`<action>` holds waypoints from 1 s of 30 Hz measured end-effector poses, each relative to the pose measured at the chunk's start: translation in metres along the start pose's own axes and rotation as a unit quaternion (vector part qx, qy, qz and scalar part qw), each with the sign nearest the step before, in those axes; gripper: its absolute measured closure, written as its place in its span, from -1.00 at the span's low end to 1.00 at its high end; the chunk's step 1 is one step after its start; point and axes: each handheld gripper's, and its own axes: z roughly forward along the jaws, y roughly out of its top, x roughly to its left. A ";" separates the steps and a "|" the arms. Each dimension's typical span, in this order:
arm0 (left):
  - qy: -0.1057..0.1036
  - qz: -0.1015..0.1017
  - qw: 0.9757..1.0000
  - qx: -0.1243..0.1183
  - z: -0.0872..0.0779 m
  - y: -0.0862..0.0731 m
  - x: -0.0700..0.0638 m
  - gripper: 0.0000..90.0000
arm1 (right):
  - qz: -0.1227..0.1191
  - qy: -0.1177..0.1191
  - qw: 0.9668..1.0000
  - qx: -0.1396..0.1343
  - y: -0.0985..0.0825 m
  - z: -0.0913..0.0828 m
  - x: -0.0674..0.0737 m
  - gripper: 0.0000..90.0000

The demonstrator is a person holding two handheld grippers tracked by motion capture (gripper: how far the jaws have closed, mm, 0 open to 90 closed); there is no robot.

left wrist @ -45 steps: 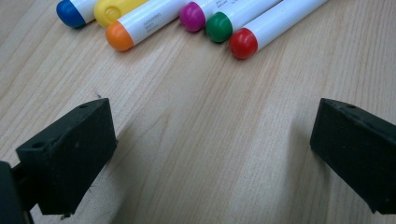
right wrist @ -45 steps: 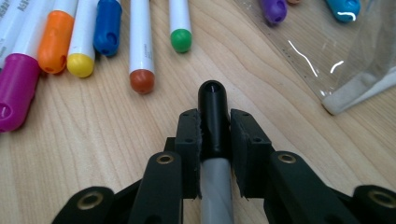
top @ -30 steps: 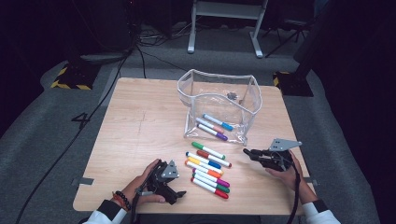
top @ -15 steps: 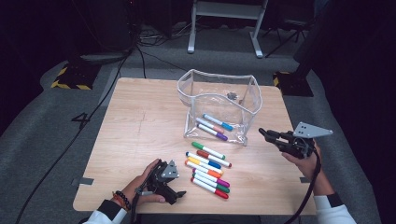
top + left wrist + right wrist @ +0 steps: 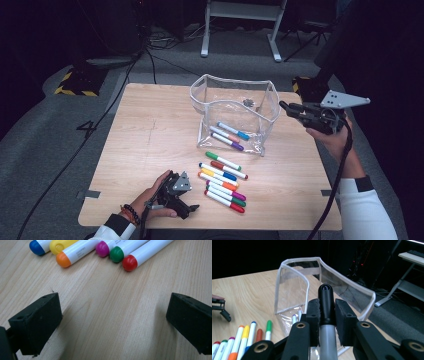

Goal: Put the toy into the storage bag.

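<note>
1. We rest the left gripper (image 5: 175, 196) on the table (image 5: 150, 130), jaws spread and empty, beside the marker row (image 5: 222, 182).
2. The clear pouch (image 5: 232, 117) stands open, apparently for loading.
3. Our right gripper (image 5: 300, 111) clamps a black-capped marker (image 5: 326, 302), raised beside the pouch.

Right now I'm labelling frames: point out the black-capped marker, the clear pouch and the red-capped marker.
black-capped marker (image 5: 326, 298): right gripper view, on its black cap.
clear pouch (image 5: 202, 95): high view, on its left wall.
red-capped marker (image 5: 129, 263): left gripper view, on its red cap.
</note>
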 end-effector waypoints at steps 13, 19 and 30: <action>0.000 -0.002 1.000 -0.001 0.000 0.000 0.000 -0.99 | -0.028 0.012 0.999 0.043 0.052 0.064 0.001 0.65; 0.000 -0.002 1.000 -0.001 0.000 0.000 0.000 -0.99 | -0.034 0.020 0.996 0.081 0.053 0.104 0.003 0.65; -0.001 -0.001 1.000 -0.001 0.000 0.000 0.000 -0.99 | -0.039 0.021 0.988 0.146 0.053 0.154 -0.002 0.65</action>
